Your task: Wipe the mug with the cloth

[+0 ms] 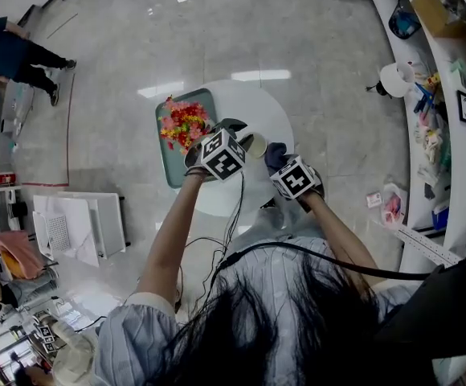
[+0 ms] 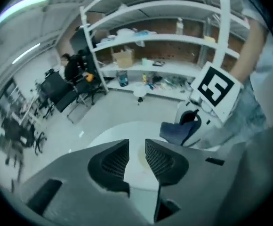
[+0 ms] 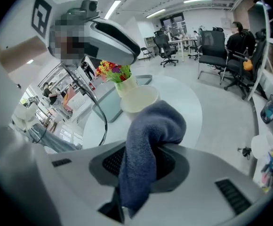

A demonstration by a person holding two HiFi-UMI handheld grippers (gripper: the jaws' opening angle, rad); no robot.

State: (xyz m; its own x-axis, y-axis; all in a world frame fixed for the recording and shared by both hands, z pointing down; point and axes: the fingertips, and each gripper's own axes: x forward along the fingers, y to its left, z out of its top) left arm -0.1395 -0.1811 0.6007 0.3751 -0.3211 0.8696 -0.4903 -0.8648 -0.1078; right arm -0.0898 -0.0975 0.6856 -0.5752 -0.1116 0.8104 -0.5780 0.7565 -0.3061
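A cream mug (image 1: 255,145) is held over the round white table (image 1: 277,107), and my left gripper (image 1: 235,132) is shut on it. In the left gripper view the pale mug wall (image 2: 139,166) fills the narrow gap between the jaws of that gripper (image 2: 136,149). My right gripper (image 1: 280,161) is shut on a dark blue cloth (image 1: 275,153). In the right gripper view the cloth (image 3: 153,126) hangs folded over that gripper (image 3: 142,160). Its top fold reaches the near rim of the mug (image 3: 139,99). The left gripper (image 3: 120,55) grips the mug from above.
A green tray (image 1: 173,163) with a bunch of colourful flowers (image 1: 181,124) lies on the table's left side. White shelves (image 1: 446,111) full of small items stand to the right. Office chairs (image 3: 212,51) and a person (image 1: 12,55) are farther off. A cable (image 1: 237,207) hangs from the left gripper.
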